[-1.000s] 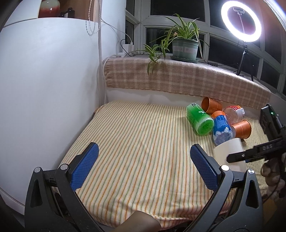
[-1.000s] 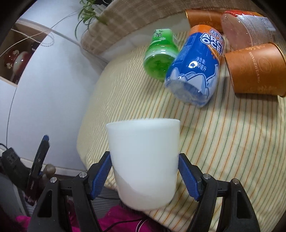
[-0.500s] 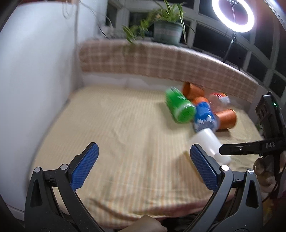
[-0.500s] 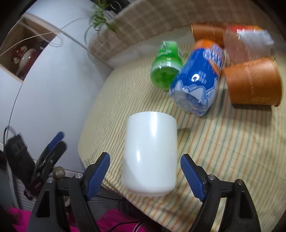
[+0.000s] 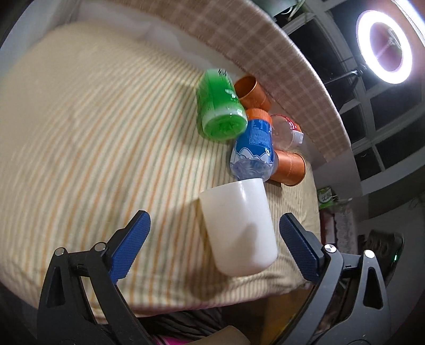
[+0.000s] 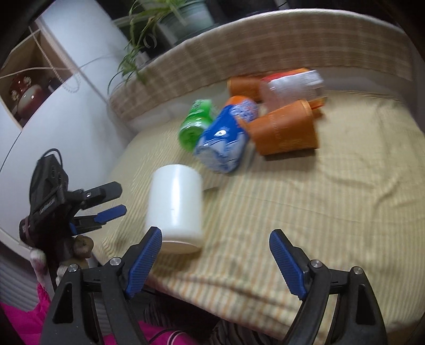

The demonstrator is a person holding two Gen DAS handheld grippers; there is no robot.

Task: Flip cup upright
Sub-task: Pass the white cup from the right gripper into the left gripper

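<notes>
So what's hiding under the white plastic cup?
The white plastic cup stands on the striped yellow cloth, apparently rim down, and only cloth shows around it. Its solid wall covers whatever is inside, so that cannot be seen. Both grippers are open and apart from it.

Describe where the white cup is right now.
The white cup stands on the striped cloth near its front edge, just in front of the blue bottle. In the left wrist view it sits between the open left gripper fingers, untouched.

One white cup (image 5: pixel 240 225) sits on a striped bed (image 5: pixel 93 138). Behind it lie two orange cups (image 6: pixel 283 131) (image 6: pixel 243 86) and three bottles: one green (image 5: pixel 217 106), one blue (image 5: pixel 252 148), one clear (image 5: pixel 285 131). One potted plant (image 6: pixel 170 18) stands behind.
</notes>
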